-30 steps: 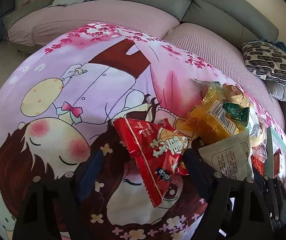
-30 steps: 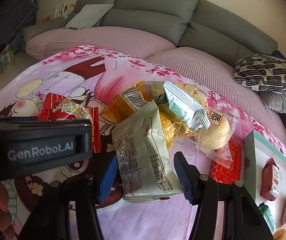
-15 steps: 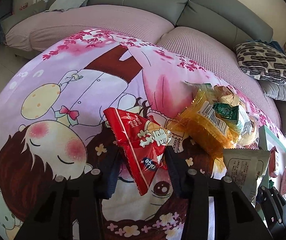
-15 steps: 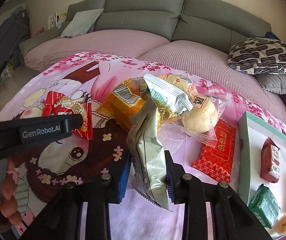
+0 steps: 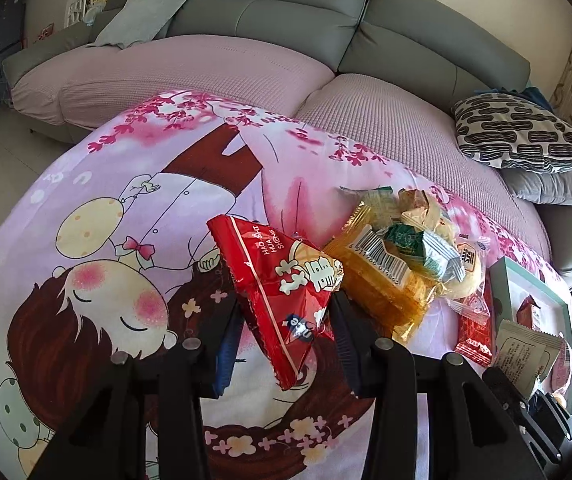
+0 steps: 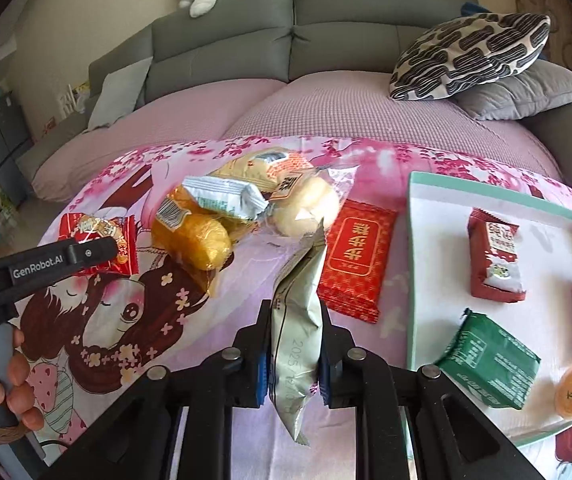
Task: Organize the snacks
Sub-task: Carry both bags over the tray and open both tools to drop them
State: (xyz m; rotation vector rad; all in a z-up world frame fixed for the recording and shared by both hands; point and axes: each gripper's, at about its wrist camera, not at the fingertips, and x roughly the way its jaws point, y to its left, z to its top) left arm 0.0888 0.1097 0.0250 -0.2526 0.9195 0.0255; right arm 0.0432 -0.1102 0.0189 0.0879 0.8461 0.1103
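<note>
Left gripper (image 5: 286, 328) is clamped on the red packet (image 5: 282, 292), up off the cloth (image 5: 98, 184); right gripper (image 6: 291, 350), jaws just closing, pinches the pale packet (image 6: 297, 320) edge-on, beside the tray (image 6: 413, 264), snack pile (image 6: 242, 208) behind

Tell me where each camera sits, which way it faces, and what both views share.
Left wrist: on the left gripper, looking down along its fingers at the red snack packet it grips over the cartoon cloth, sofa beyond.
Right wrist: on the right gripper, facing down at its pale green packet; tray at right, the person's left hand at left.
Shared: snack pile, both held packets, tray, patterned cushion.
</note>
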